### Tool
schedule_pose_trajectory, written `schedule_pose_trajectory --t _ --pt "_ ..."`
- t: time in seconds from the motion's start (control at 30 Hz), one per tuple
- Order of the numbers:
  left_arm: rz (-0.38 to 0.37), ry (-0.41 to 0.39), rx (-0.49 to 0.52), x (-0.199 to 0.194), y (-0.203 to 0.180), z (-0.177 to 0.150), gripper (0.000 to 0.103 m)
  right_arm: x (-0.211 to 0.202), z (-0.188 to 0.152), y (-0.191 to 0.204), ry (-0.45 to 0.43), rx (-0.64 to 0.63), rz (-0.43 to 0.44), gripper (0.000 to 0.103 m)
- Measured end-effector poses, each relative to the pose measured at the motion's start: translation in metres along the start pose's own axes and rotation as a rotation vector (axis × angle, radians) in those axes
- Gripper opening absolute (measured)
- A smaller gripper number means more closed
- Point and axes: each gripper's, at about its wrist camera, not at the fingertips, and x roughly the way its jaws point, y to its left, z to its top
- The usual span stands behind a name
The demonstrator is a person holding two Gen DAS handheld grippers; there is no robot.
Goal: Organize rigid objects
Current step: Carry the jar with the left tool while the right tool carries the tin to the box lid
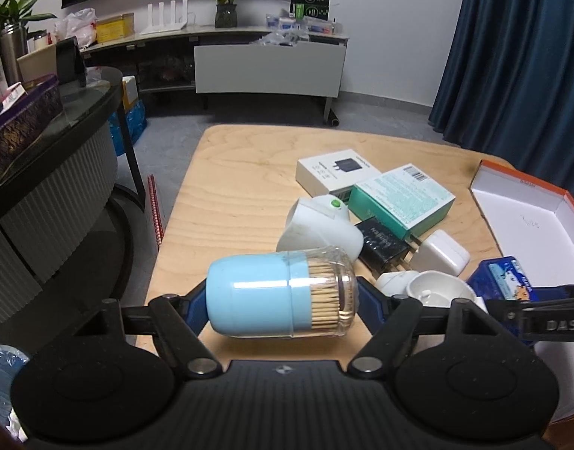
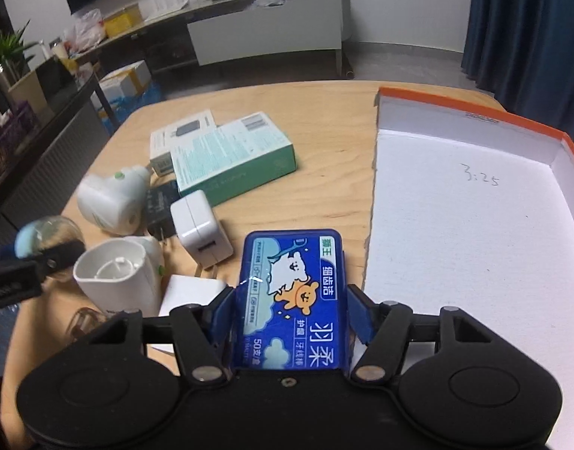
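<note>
My left gripper (image 1: 283,296) is shut on a light blue toothpick holder (image 1: 279,294) with a clear end, held sideways above the near edge of the wooden table (image 1: 230,187). My right gripper (image 2: 290,311) is shut on a blue floss-pick box (image 2: 292,296) with cartoon bears, held just left of the open orange-rimmed white box (image 2: 474,225). In the left wrist view the floss-pick box (image 1: 504,281) and the right gripper's arm (image 1: 549,315) show at the right. The orange-rimmed box (image 1: 531,217) holds nothing visible.
On the table lie a green box (image 2: 234,157), a white charger box (image 2: 174,138), a white device with a green button (image 2: 110,202), a black adapter (image 2: 159,210), a white charger cube (image 2: 199,228) and a white cup-shaped part (image 2: 118,273). A dark round table (image 1: 43,150) stands left.
</note>
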Motion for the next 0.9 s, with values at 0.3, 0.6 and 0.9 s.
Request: schedule_pose_trajectory --t 0.3,0.6,0.9 --pt "0.016 -0.017 -0.019 -0.023 -0.007 0.001 0.078 -0.036 0.008 -0.008 -0.091 0.02 0.034 0.075" --pt "-0.036 -0.049 0.013 -0.038 -0.044 0.012 0.078 -0.075 0.013 -0.045 -0.143 0.06 -0.009 0.075" --pt "-0.143 -0.034 0.067 -0.028 -0.098 0.029 0.078 -0.098 0.015 -0.096 -0.178 0.14 -0.072 0.075"
